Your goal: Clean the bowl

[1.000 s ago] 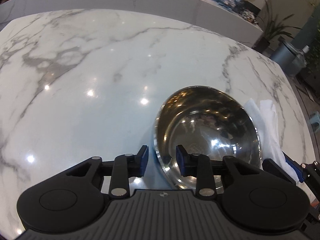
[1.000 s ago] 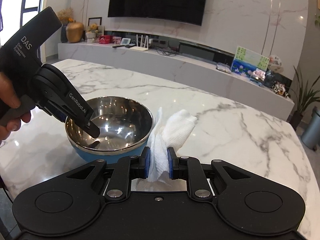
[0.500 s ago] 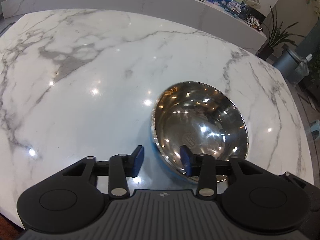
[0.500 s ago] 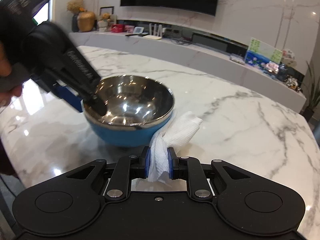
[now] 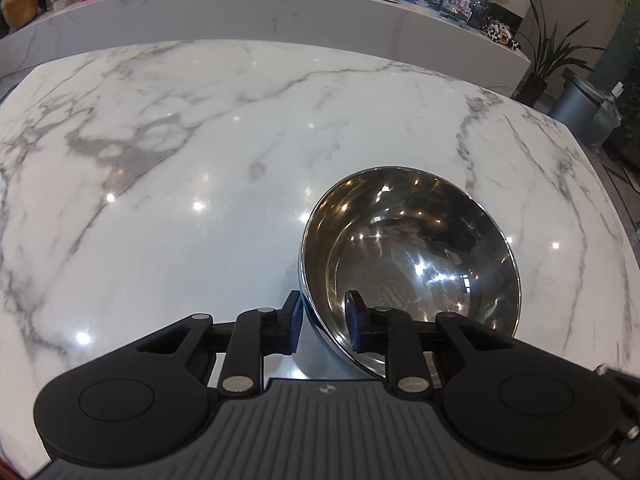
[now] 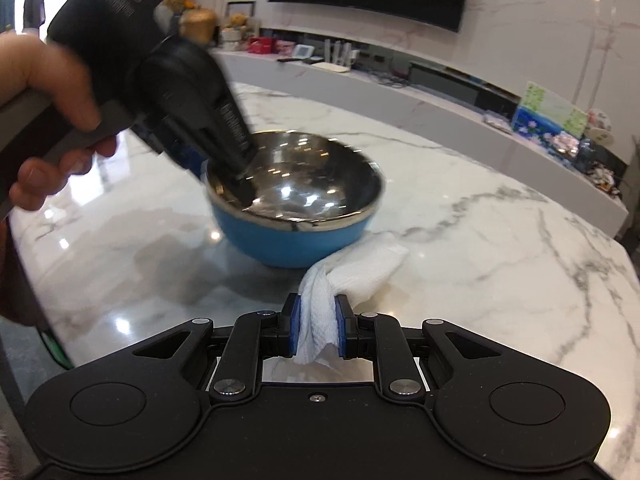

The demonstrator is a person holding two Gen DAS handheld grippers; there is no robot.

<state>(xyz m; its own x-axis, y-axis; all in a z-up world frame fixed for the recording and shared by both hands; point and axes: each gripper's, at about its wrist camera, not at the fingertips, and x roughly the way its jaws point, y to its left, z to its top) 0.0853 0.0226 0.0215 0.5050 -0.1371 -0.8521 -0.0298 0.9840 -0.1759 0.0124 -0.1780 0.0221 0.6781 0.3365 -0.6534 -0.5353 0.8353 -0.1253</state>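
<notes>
Bowl (image 5: 412,256) rim sits between your left gripper (image 5: 322,330) jaws, just closing on it; clamp firmly at 9 o'clock before right gripper (image 6: 318,330), pinching tissue (image 6: 352,272), wipes inside.

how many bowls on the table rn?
1. The bowl sits on the marble table, its rim between the left hand-held gripper's fingers, beside the paper towel. No other bowl visible.
</notes>
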